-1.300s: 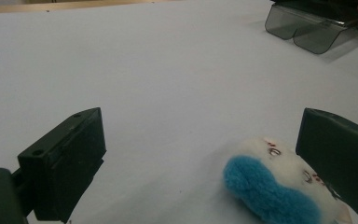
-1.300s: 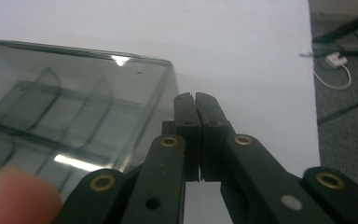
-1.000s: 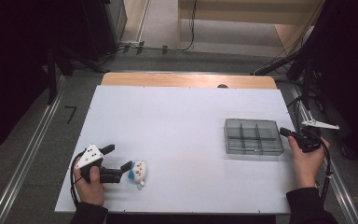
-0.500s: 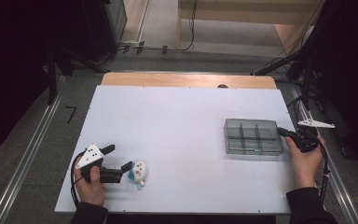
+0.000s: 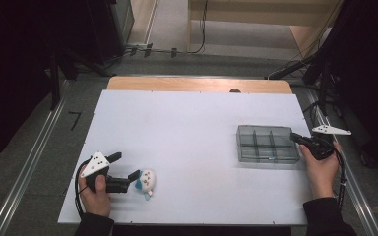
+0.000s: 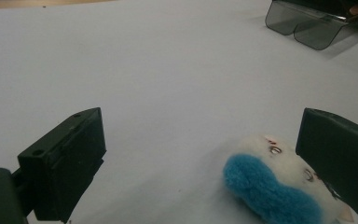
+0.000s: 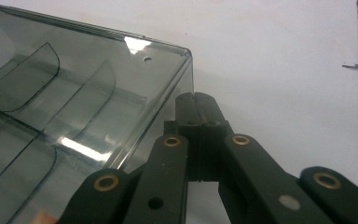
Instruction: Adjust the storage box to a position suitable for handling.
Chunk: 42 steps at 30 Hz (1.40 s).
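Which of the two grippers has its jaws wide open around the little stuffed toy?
The left gripper: its jaws stand wide apart with the white and blue plush toy between them. The right gripper is shut, its tips against the grey compartment box.

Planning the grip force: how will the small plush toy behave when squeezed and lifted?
The plush toy looks furry and soft, so it will probably squash and weigh little. It lies flat, so rolling seems unlikely. The left gripper stands open around it.

Bright table, dark surroundings, soft shadows
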Tool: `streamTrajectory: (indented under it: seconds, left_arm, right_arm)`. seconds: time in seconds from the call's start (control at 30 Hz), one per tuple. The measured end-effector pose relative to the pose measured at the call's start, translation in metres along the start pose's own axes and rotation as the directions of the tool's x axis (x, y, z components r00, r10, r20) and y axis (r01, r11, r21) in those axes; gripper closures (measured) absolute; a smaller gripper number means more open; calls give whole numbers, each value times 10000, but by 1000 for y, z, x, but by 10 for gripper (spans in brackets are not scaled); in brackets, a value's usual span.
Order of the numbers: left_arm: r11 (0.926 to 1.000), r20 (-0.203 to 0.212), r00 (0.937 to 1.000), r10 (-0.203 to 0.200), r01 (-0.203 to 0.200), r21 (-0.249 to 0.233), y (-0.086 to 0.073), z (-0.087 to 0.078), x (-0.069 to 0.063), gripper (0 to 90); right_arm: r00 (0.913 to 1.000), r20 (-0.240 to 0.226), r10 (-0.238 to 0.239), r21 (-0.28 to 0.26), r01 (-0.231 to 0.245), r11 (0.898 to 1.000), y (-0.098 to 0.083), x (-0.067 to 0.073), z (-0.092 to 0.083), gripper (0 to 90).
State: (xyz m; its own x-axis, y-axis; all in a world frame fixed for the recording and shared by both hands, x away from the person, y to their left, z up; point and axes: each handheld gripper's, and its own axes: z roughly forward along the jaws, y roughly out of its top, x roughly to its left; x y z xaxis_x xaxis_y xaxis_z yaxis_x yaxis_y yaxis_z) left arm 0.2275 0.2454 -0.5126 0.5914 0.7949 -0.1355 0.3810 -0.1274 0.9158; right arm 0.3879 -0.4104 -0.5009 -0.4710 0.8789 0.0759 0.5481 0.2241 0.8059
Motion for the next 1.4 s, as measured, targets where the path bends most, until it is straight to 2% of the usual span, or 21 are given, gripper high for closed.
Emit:
streamTrajectory:
  seconds: [0.17,0.23,0.5,0.87,1.4]
  left_arm:
    - [10000,9,10000,16,-16,35,0,0,0,10]
    - [10000,12,10000,18,-19,26,0,0,0,10]
    - [10000,25,10000,22,-22,37,0,1,0,10]
    - [10000,44,10000,36,-37,46,0,1,0,10]
    - [10000,80,10000,43,-44,55,0,1,0,11]
  right_arm:
    - [9994,67,-330,-142,331,9994,1,2,1,882]
    - [9985,-30,-542,-335,541,9980,1,3,1,883]
    - [9949,-250,-973,-366,964,9947,3,7,3,883]
    - [9899,-670,-1245,-263,1230,9921,6,16,9,883]
    - [9781,-1262,-1652,-202,1640,9863,10,33,18,883]
